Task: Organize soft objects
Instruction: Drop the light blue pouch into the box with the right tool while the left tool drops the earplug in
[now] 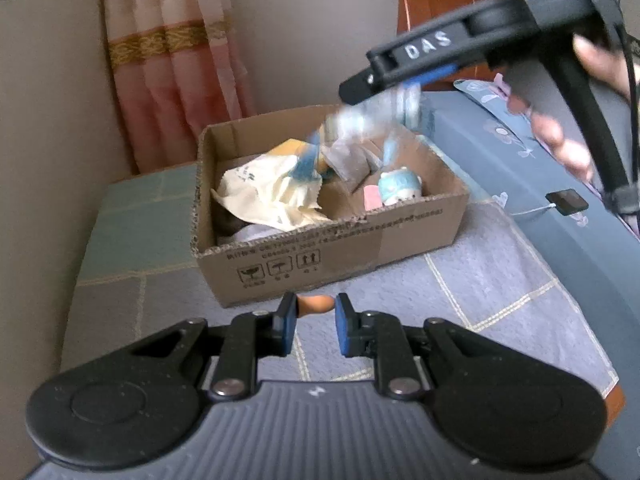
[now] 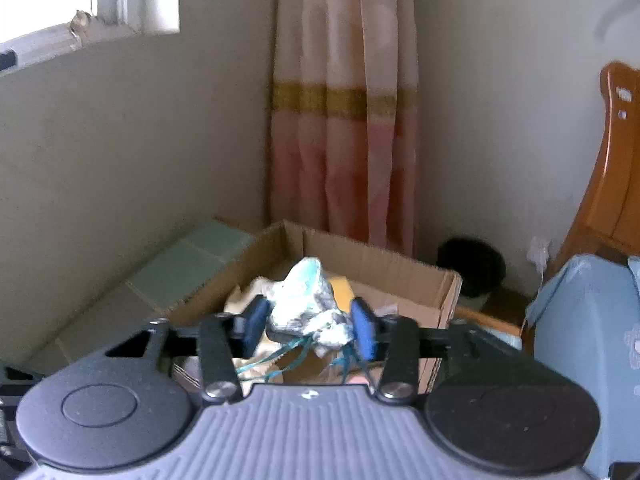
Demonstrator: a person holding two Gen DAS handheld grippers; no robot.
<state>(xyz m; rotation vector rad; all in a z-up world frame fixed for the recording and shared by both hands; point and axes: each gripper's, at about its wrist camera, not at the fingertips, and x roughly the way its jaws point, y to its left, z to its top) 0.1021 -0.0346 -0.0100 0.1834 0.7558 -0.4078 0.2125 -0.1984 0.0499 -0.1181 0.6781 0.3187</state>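
Note:
An open cardboard box [image 1: 332, 248] stands on a checked cloth. It holds a crumpled cream cloth bag [image 1: 264, 192], a small pale blue plush [image 1: 400, 186] and other soft items. My right gripper [image 2: 308, 326] is above the box [image 2: 400, 276], its fingers standing on either side of a crumpled white and teal pouch with teal strings [image 2: 308, 300]. In the left wrist view this gripper [image 1: 384, 80] hangs over the box with the pouch [image 1: 368, 120] blurred below it. My left gripper [image 1: 316, 328] is open and empty, low in front of the box, near a small orange-brown object [image 1: 316, 304].
A blue bed [image 1: 540, 184] with a flowered cover lies right of the box. A pink curtain [image 2: 344, 120] and beige walls stand behind. A wooden headboard [image 2: 616, 168] is at the right. A black bin [image 2: 470, 266] sits in the corner.

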